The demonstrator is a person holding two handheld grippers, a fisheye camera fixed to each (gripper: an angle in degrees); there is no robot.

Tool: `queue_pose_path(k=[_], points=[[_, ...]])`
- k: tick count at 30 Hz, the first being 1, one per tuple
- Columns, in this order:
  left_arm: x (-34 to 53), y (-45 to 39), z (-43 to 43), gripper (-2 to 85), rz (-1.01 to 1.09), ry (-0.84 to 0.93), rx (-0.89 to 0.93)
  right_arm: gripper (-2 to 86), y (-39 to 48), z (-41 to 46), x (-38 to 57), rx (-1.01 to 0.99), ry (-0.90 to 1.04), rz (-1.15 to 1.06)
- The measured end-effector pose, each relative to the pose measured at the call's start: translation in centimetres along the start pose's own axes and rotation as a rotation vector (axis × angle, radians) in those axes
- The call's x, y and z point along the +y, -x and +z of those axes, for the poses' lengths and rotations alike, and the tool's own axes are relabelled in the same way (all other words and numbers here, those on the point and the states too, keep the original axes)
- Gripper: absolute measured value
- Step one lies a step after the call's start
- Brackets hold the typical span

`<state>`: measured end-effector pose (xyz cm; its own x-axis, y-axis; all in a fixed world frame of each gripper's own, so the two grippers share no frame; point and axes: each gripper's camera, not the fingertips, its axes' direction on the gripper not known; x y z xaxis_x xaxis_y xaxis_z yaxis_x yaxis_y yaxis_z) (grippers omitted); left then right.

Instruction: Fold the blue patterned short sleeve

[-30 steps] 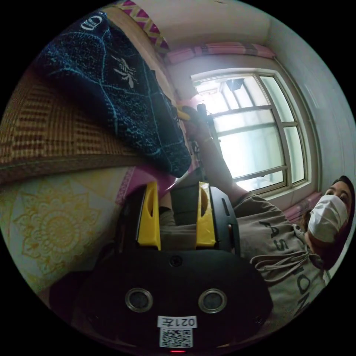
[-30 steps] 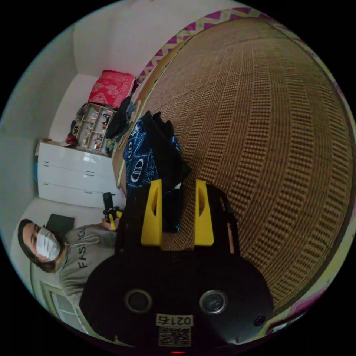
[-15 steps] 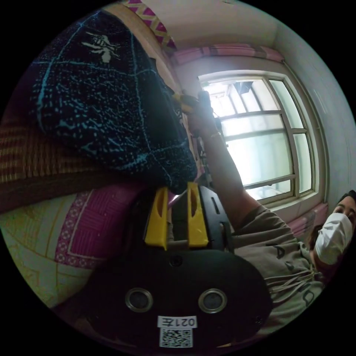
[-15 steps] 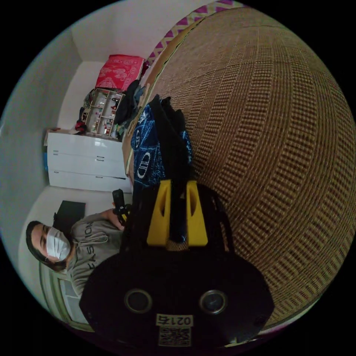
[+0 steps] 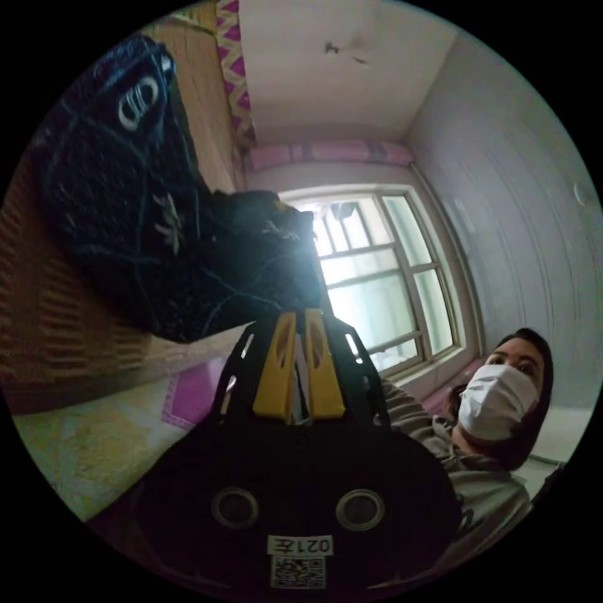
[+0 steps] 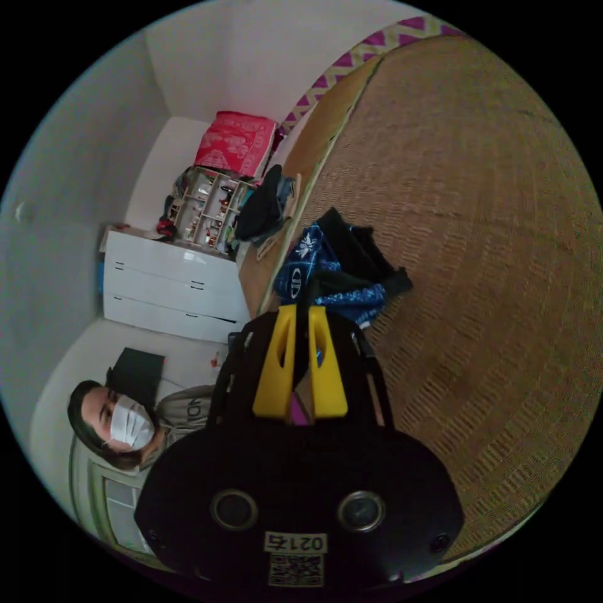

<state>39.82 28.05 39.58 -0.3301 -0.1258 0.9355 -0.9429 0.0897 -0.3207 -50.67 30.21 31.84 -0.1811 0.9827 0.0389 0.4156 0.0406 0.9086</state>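
In the left gripper view the left gripper (image 5: 299, 317) has its yellow jaws drawn almost together, pinching an edge of the blue patterned short sleeve (image 5: 157, 232), whose dark folds bulge from the jaw tips toward ten o'clock over the woven mat (image 5: 56, 314); a window (image 5: 383, 276) glows at two o'clock and a person (image 5: 496, 408) in a mask sits at four o'clock. In the right gripper view the right gripper (image 6: 300, 313) is likewise nearly closed on a strip of the same garment, which lies bunched on the mat just past the tips toward one o'clock, near the mat's edge; a white drawer unit (image 6: 169, 292) stands at ten o'clock
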Motion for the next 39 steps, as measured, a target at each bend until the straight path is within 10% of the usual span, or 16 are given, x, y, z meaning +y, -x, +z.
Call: queue_pose_path(k=[14,21,28,39], points=[[-0.7,1.6,-15.3,3.8,-0.128,-0.572,-0.113,13.0,2.0,19.7,-17.5,0.145,-0.013,0.016],[-3.7,-5.3,-9.1,1.3,0.221,-0.347,-0.461,9.5,10.1,21.5,-9.0,0.179,0.08,-0.313],[-8.3,-1.7,1.4,2.3,0.273,0.01,-0.985,2.9,14.2,32.3,0.2,0.809,0.079,-0.553],[-1.5,-4.2,-0.1,0.3,0.252,-0.148,-0.705,11.7,9.4,17.3,4.3,0.46,-0.278,-0.098]])
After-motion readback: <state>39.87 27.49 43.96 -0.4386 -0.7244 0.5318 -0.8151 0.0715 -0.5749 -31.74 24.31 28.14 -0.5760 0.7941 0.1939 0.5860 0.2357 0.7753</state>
